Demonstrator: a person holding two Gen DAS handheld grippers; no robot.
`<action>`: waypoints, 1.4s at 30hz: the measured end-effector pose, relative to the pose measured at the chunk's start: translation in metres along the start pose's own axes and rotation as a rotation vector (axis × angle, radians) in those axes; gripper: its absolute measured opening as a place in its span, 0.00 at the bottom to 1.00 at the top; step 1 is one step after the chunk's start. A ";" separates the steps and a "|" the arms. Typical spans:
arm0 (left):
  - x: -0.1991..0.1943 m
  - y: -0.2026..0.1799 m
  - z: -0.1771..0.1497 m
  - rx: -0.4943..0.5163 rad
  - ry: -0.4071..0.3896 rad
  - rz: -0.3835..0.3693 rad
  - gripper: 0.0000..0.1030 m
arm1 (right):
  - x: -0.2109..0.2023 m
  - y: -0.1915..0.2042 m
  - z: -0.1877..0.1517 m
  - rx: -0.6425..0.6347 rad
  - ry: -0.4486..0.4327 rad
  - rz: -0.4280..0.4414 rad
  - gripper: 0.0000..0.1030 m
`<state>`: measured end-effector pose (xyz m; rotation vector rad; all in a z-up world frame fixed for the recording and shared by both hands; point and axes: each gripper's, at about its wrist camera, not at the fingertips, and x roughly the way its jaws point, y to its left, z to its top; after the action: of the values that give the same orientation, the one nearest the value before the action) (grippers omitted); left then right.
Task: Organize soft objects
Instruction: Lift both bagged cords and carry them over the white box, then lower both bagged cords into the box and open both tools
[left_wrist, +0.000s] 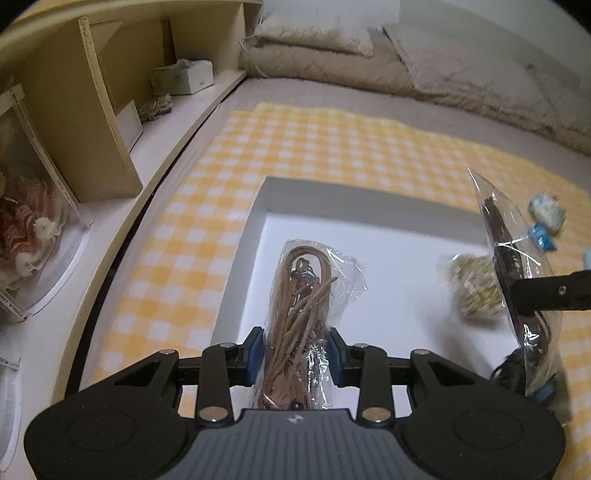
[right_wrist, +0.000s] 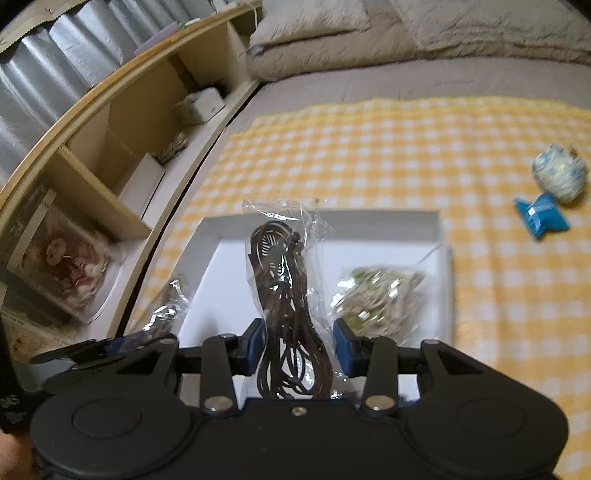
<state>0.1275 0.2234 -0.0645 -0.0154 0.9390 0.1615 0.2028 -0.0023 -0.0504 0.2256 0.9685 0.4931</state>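
Bagged tan cord (left_wrist: 299, 317) sits clamped in my left gripper (left_wrist: 296, 352) above the white box (left_wrist: 258, 221); my right gripper (right_wrist: 298, 345) pinches a bagged dark cord (right_wrist: 286, 295) over it too. A blurred greenish bundle (right_wrist: 376, 299) lies inside, its contents unclear.

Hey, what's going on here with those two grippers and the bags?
A person is sorting bagged cords into a white box on a yellow checked cloth. The left gripper holds a clear bag of tan cord over the box; the right gripper holds a bag of dark cord. A greenish bundle already lies in the box, while a blue-and-white ball and blue piece sit on the cloth.
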 end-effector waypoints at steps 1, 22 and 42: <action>0.003 0.000 -0.001 0.007 0.005 0.006 0.36 | 0.003 0.002 -0.002 0.010 0.011 0.006 0.40; -0.012 0.003 -0.001 0.031 -0.018 -0.080 0.75 | 0.054 0.025 -0.017 0.097 0.104 0.047 0.40; -0.014 0.002 -0.011 0.095 0.017 -0.068 0.79 | 0.048 0.020 -0.024 0.121 0.173 0.094 0.62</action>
<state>0.1101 0.2230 -0.0593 0.0388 0.9610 0.0539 0.1998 0.0380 -0.0910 0.3426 1.1620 0.5472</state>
